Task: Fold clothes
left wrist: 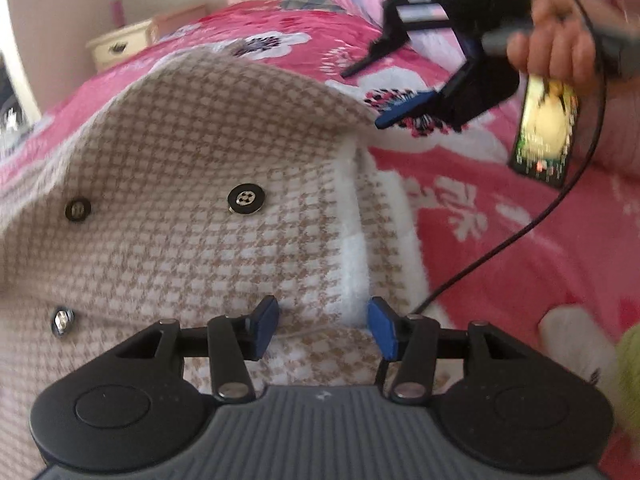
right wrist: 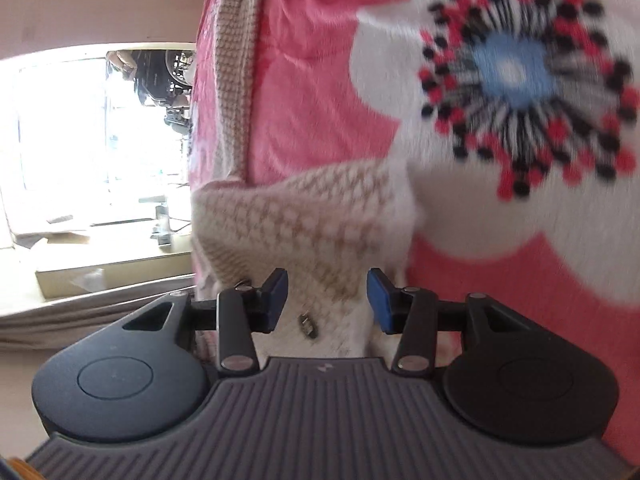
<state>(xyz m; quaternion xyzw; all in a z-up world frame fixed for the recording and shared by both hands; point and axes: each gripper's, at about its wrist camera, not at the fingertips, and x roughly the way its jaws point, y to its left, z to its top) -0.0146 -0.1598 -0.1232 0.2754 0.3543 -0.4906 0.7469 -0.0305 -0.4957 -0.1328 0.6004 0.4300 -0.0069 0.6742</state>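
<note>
Only the left wrist view shows the right gripper (left wrist: 362, 98), jaws apart, raised over the pink floral bedspread (left wrist: 500, 216) past the beige houndstooth coat (left wrist: 172, 184). The coat lies on that bedspread; left gripper (left wrist: 324, 326) open right over its white-trimmed edge, holding nothing.

No text, label, brand or number can be read anywhere; the lit phone screen (left wrist: 546, 130) at far right is blurred.

Between the left tongs (left wrist: 324, 326) lies a fuzzy houndstooth knit garment (left wrist: 180, 152) with glossy metal buttons (left wrist: 246, 198); beyond, a plush fleece blanket (left wrist: 500, 232).
</note>
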